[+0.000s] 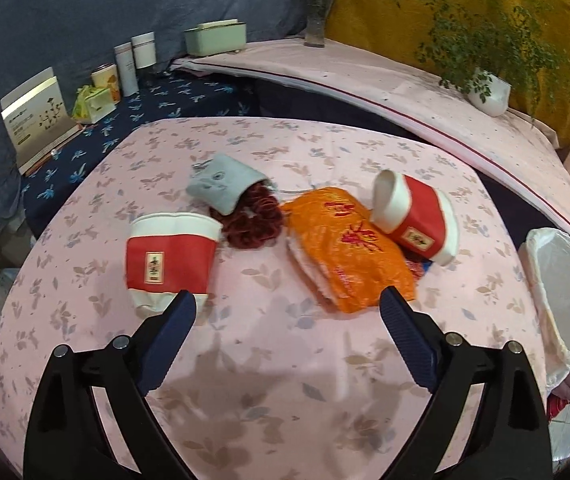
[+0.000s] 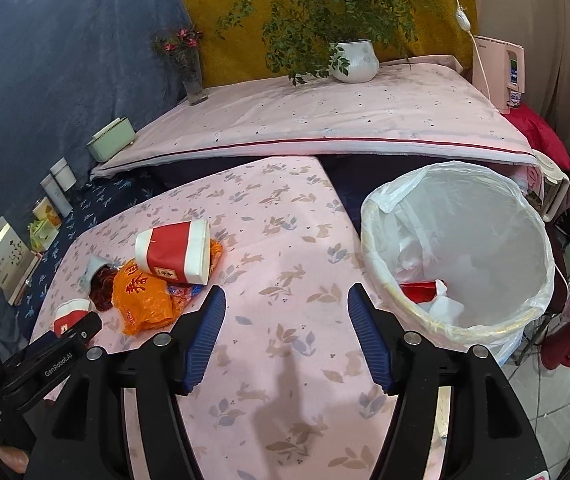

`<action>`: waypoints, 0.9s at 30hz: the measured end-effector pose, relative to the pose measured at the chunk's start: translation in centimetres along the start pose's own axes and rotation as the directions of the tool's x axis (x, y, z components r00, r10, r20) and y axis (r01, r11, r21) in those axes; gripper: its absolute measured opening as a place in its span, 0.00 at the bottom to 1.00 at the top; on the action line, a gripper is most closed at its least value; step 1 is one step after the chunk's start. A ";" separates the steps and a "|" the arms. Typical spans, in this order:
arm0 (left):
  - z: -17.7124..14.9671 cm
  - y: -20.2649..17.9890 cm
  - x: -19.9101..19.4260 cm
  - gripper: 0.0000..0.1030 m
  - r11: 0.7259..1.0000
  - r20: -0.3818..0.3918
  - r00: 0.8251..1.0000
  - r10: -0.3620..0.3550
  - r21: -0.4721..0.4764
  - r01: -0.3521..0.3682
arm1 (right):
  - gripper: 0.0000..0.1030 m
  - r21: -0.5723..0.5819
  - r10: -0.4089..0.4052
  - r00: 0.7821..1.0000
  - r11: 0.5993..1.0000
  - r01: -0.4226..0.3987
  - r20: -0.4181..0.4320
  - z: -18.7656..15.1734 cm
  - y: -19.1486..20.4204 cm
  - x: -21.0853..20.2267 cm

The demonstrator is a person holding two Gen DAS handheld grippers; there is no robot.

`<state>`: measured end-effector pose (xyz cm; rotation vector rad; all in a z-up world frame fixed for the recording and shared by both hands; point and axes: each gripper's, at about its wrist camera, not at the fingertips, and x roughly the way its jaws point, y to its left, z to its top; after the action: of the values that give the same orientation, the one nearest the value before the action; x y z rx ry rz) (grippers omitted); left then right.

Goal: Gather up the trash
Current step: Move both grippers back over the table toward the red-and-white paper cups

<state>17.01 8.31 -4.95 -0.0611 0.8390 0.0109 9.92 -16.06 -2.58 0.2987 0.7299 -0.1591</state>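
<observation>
A desk (image 1: 269, 344) covered with a pink cloth printed with leaves and rabbits is seen from both wrist views. The left tool (image 1: 288, 308) is held over the near part of the desk with its jaws spread wide and nothing between them. Beyond it, a row of trash is spread across the cloth. A red and white paper cup (image 1: 169, 260) lies on its side at the left of the left wrist view, just beyond the tool's left finger. A grey pouch (image 1: 223, 188) lies further back, with a dark red tangle (image 1: 255, 222) spilling from its mouth. Next to that, an orange plastic bag (image 1: 345, 248) lies flat, and a second red and white cup (image 1: 413, 216) lies tipped on its far right edge.

The right tool (image 2: 287, 308) is held over bare cloth, its jaws moderately apart and empty. A white bin (image 2: 373, 232) lined with a clear bag stands at the right edge of the desk, just beside the right finger of this tool; red and white scraps (image 2: 425, 294) are seen inside it. In the right wrist view the pile of trash lies to the left, well apart from the bin, and the black body of the left tool is seen at the lower left, in front of the nearer cup.
</observation>
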 end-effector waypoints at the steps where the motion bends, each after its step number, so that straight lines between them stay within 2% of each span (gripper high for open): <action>1: -0.1 0.8 0.2 0.86 1.000 -0.005 1.000 0.008 -0.012 -0.008 | 0.60 -0.005 0.003 1.000 1.000 -0.003 -0.004 -0.1 0.4 0.1; 6: -0.2 4.8 1.4 0.86 0.996 -0.037 0.998 0.043 -0.082 -0.046 | 0.60 -0.039 0.012 1.000 0.999 -0.013 -0.022 -0.6 2.8 0.8; 11: -0.3 7.0 2.7 0.86 0.994 -0.064 0.997 0.047 -0.100 -0.054 | 0.60 -0.073 0.020 0.999 0.997 -0.023 -0.043 -1.0 5.1 1.7; 22: -0.3 9.0 5.9 0.86 0.992 -0.125 0.992 0.005 -0.127 -0.021 | 0.60 -0.117 0.035 0.996 0.992 -0.045 -0.083 -1.5 8.7 4.0; 27: 0.2 9.2 6.3 0.83 0.990 -0.130 0.991 -0.025 -0.143 0.006 | 0.68 -0.129 0.045 0.996 0.990 -0.055 -0.080 -1.0 10.1 5.0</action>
<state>21.06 17.43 -9.94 -0.2048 0.9691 0.0523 15.42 -6.40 -4.55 0.1986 0.8048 -0.0522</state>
